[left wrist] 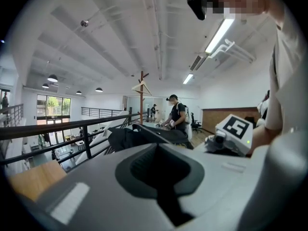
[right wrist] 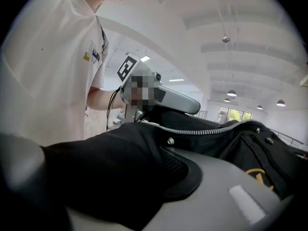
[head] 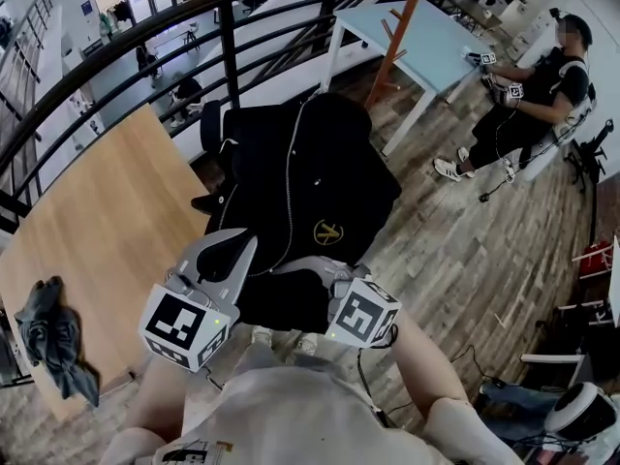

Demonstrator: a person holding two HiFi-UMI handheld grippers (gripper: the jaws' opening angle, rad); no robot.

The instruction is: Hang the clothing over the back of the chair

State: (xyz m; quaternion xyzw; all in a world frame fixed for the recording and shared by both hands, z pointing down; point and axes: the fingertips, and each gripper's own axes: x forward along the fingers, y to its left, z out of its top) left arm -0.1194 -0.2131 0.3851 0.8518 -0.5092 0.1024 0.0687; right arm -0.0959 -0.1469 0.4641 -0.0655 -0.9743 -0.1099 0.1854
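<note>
A black zip jacket point(head: 300, 182) with a yellow emblem lies draped over the chair point(head: 209, 129), and most of the chair is hidden under it. My right gripper point(head: 325, 271) is at the jacket's near hem. In the right gripper view the right gripper point(right wrist: 163, 177) is shut on black jacket point(right wrist: 110, 167) fabric, with the zip running just beyond the pad. My left gripper point(head: 235, 250) points at the jacket's near left edge. In the left gripper view the jaws of the left gripper point(left wrist: 161, 177) stand together with nothing between them, and the jacket point(left wrist: 139, 134) lies ahead of them.
A wooden table point(head: 97, 221) stands at the left with a crumpled grey cloth point(head: 53, 342) on it. A black railing point(head: 225, 37) curves behind the chair. At the right, a seated person point(head: 533, 95) is by a light blue table point(head: 426, 37), and cables lie on the floor.
</note>
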